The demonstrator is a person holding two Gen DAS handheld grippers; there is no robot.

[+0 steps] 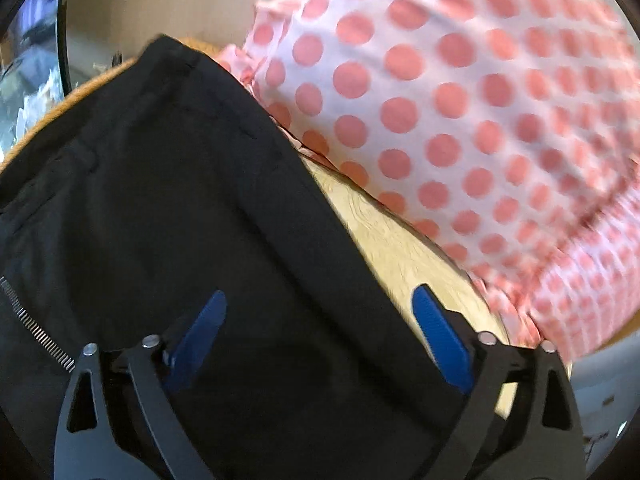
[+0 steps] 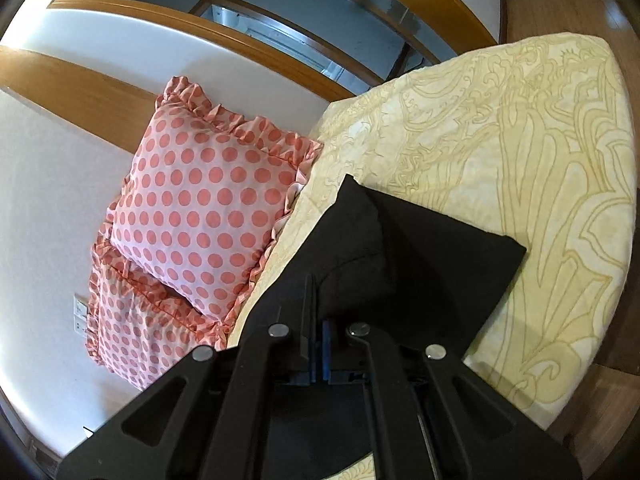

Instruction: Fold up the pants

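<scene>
1. Closest to me, the right gripper (image 2: pixel 316 344) has its blue fingers pinched together on a fold of the black pants (image 2: pixel 420 264), with the cloth bunched up right at the tips.
2. The left gripper (image 1: pixel 320 312) is spread wide, blue fingers (image 1: pixel 440 332) well apart. It's hanging just over the pants (image 1: pixel 180 200), nothing caught between them that I can see.
3. The pants are lying on the bed, on a yellow patterned bedspread (image 2: pixel 540 160). From the right side they look like a dark folded slab with one corner pointing up toward the pillows.
4. A metal zipper (image 1: pixel 36 328) shows at the left edge of the left camera.
5. Just past the pants is a pink polka dot pillow (image 2: pixel 204 196) with a ruffled edge, and a second one (image 2: pixel 132 320) is tucked partly under it.
6. Farthest back there's a white wall (image 2: pixel 60 184) with wooden trim (image 2: pixel 80 92).
</scene>
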